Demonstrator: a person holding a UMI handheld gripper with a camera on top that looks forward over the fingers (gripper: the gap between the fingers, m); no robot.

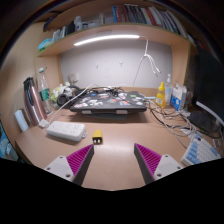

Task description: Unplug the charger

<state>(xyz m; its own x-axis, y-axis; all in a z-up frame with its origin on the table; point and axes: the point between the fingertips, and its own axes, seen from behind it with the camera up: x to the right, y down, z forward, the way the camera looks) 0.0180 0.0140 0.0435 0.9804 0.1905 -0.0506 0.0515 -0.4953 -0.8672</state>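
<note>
Hand-held gripper [110, 163], fingers apart and empty, above the desk [115, 150]. The charger [97, 136] sits just ahead of the left finger, beside a power strip [66, 130]. Risk: an off-centre closing may nudge the small charger or drag the strip.

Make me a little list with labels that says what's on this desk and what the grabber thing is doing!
place: a wooden desk under a shelf of books
gripper: gripper open, fingers apart, holding nothing
just ahead of fingers: small black and yellow thing, maybe the charger, hard to tell
left of it: white power strip
further back: patterned case lying flat
right side: yellow bottle and tangled cables
light: a bright strip lamp under the shelf
task progress: nothing grabbed yet
</note>
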